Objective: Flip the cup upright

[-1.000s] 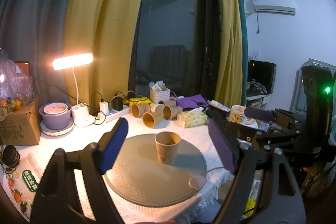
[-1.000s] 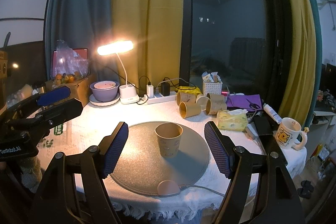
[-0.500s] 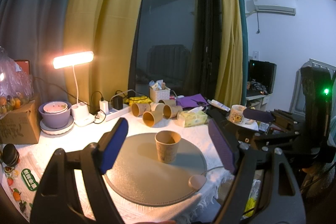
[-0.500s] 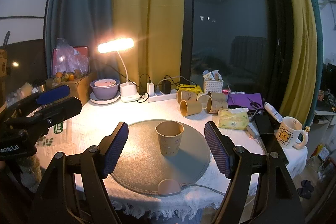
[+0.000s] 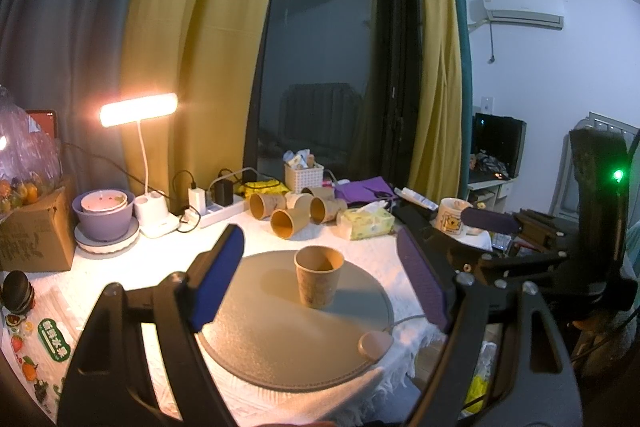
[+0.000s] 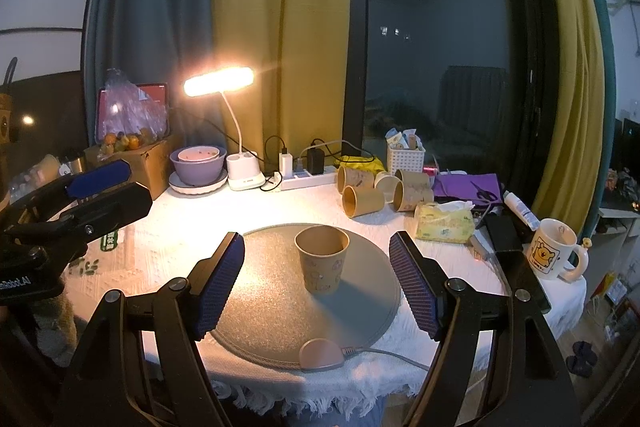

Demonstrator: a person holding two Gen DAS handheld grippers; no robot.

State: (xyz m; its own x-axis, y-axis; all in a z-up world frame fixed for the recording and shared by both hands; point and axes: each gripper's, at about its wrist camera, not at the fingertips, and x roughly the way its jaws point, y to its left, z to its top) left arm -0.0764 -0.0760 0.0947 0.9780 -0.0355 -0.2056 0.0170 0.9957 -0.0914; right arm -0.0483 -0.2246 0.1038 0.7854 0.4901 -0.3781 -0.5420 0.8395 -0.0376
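Evenly, both hand-held grippers (image 5: 320,279) (image 6: 318,281) level, agape.

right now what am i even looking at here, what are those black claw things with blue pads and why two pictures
Each picture comes from a camera mounted on a hand-held two-finger gripper, looking forward along its fingers. A person holds one gripper in each hand; there is no robot arm.

The left gripper and right gripper both stand open and hold nothing. In the right view, the left gripper also shows at the left edge.

Between the fingers stands a brown paper cup, upright, mouth up, on a round grey mat on a white cloth-covered table. Behind it lie several brown paper cups on their sides, with a lit white desk lamp, a purple bowl and a white cartoon mug.
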